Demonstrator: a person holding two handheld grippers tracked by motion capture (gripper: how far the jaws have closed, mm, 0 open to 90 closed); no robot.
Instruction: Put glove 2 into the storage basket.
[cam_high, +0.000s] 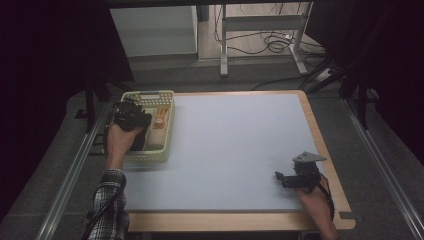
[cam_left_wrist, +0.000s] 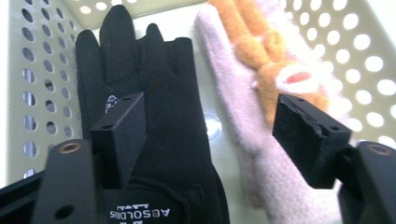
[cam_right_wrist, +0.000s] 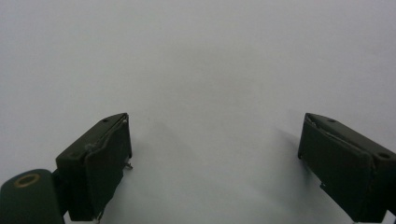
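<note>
Your left gripper (cam_left_wrist: 210, 140) sits inside the basket (cam_high: 167, 131), jaws standing apart, pads clear of the black glove (cam_left_wrist: 159, 107) that lies flat on the basket floor between them. Nothing held. A pink-and-orange knit glove (cam_left_wrist: 247, 93) lies just beside it, touching. I'd judge the black glove light, limp and slightly grippy: pinch it at the cuff or palm, not a fingertip. Its cuff is cut off below the frame. Your right gripper (cam_right_wrist: 215, 158) hovers open over the bare table (cam_high: 240, 150).
</note>
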